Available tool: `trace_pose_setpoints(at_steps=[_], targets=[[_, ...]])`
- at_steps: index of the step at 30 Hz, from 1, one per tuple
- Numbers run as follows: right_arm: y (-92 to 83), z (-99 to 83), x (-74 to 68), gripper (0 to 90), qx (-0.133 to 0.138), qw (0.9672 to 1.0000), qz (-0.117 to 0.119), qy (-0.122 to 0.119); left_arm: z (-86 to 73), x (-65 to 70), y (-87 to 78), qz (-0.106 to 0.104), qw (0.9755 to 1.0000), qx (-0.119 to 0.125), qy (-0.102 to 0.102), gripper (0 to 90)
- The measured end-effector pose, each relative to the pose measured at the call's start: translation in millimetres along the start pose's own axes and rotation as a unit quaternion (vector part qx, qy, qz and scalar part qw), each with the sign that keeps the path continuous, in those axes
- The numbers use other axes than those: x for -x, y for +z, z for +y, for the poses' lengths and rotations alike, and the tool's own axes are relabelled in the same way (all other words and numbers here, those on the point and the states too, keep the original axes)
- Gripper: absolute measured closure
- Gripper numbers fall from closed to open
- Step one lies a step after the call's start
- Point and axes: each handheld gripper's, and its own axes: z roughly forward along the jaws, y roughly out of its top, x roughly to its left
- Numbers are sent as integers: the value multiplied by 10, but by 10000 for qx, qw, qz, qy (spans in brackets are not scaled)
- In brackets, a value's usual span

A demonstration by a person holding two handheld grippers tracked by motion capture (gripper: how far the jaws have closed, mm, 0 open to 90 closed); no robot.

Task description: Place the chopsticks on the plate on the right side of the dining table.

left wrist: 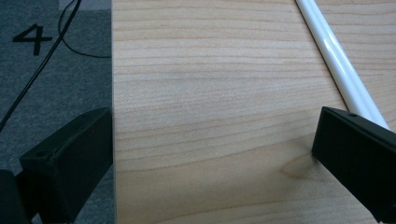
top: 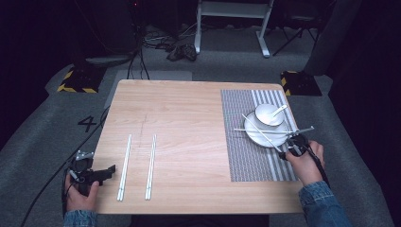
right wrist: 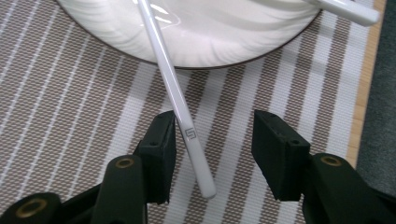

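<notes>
Bright table (top: 189, 118), dark surroundings (close views soft).

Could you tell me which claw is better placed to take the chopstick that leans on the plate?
The right claw: its open jaws already flank that chopstick. The left claw sits open at the table's opposite edge.

My bench (top: 189, 118) is pale wood with fine grain and a matt finish, and the placemat (right wrist: 70, 116) on it is coarse woven cloth in brown and white stripes. On that mat the plate (right wrist: 210, 37) looks like glossy white ceramic, and the chopstick (right wrist: 180, 116) leaning on its rim is smooth, shiny white. My right tongs (right wrist: 212, 144) are matt black plastic.
</notes>
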Motion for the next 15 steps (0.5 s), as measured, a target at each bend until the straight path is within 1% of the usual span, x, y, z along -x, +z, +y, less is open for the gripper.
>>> trace_pose_setpoints(at_steps=[4,7,10,15], targets=[[19,0,81,514,-16,9999,-75,87,-5,22,-10,68,9999,41,109,0],[28,9,129,515,-9,9998,-84,166,-9,41,-18,137,9997,76,209,0],[38,17,167,515,-15,9997,-97,217,-12,53,-22,175,9994,107,268,0],[40,28,162,514,8,9997,-89,228,-19,89,-29,272,9987,174,390,0]])
